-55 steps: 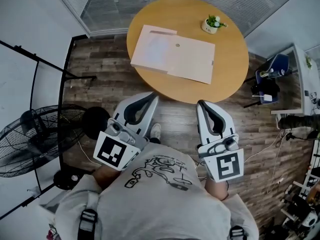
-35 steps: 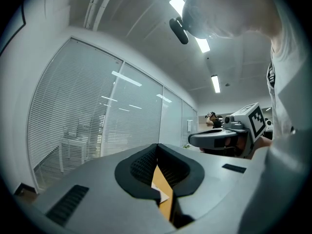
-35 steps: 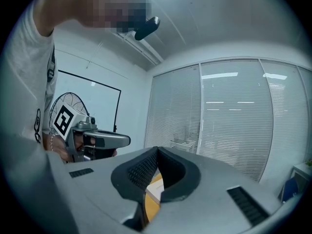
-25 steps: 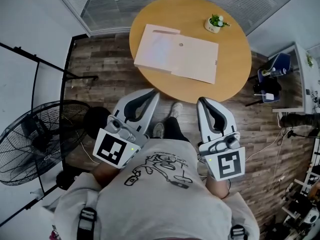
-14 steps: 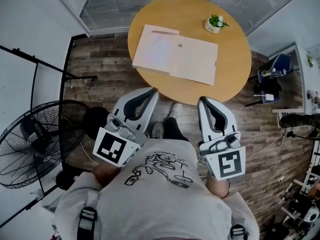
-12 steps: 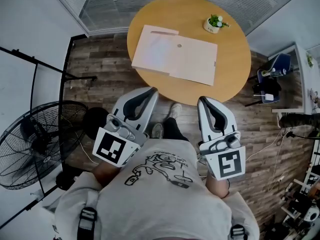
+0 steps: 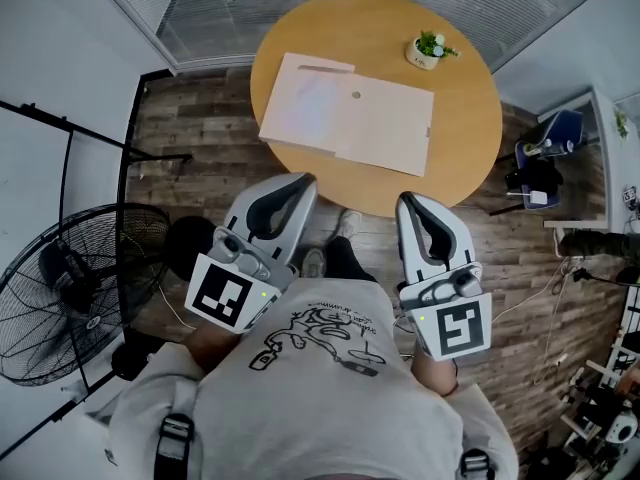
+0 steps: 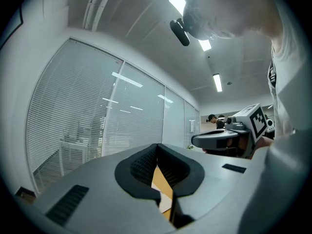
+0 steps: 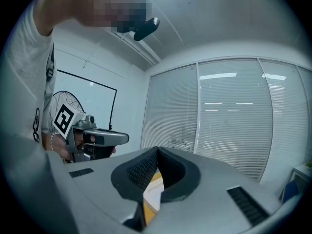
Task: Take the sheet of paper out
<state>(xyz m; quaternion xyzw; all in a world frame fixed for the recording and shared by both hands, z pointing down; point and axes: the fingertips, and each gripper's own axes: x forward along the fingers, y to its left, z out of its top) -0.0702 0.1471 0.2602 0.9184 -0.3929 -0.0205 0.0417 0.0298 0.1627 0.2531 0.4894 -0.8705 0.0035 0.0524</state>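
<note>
Ahead of us the round tabletop (image 7: pixel 462 138) carries the beige folder (image 7: pixel 350 113), long axis across our reach – the sheet presumably inside it. Left gripper (image 7: pixel 305 182) and right gripper (image 7: pixel 408 202) – both closed, empty – sit short of the near rim, about equally near

Bright, even light from ceiling strips (image 8: pixel 178 1) — my head view shows the round table (image 7: pixel 465 158) evenly lit. Both gripper views bulge and go black at the corners; strip reflections streak the glass wall (image 9: pixel 229 106), and the right gripper (image 9: pixel 157 152) looks soft up close.
</note>
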